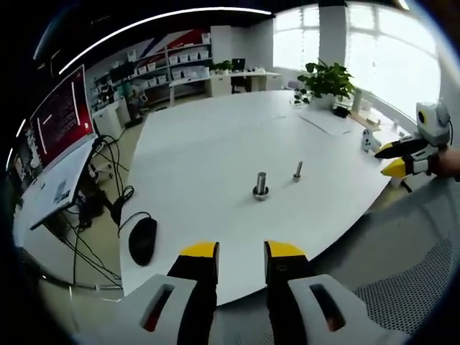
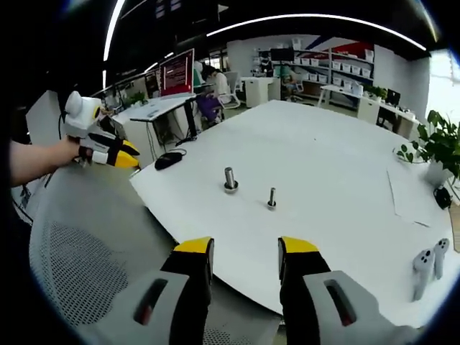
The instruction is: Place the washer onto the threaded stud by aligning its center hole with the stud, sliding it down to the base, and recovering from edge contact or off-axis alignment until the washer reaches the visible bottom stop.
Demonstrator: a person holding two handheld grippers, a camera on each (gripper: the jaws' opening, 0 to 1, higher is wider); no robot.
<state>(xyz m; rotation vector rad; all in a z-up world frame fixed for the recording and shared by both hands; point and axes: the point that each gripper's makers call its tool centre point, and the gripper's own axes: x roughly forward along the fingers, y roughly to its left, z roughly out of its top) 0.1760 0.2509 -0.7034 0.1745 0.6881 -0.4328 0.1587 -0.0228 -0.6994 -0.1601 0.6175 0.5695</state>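
Both views face the table (image 1: pixel 215 144) from opposite edges, sharing its middle.

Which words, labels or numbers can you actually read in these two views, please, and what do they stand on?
None can be read.
Red monitor screen: pale lines of text, too blurred to read.
The same monitor in the right gripper view: too small to read.
Shelf boxes at the back wall: any labels are too small to tell.
The white table, the larger stud and the smaller stud bear no visible writing.
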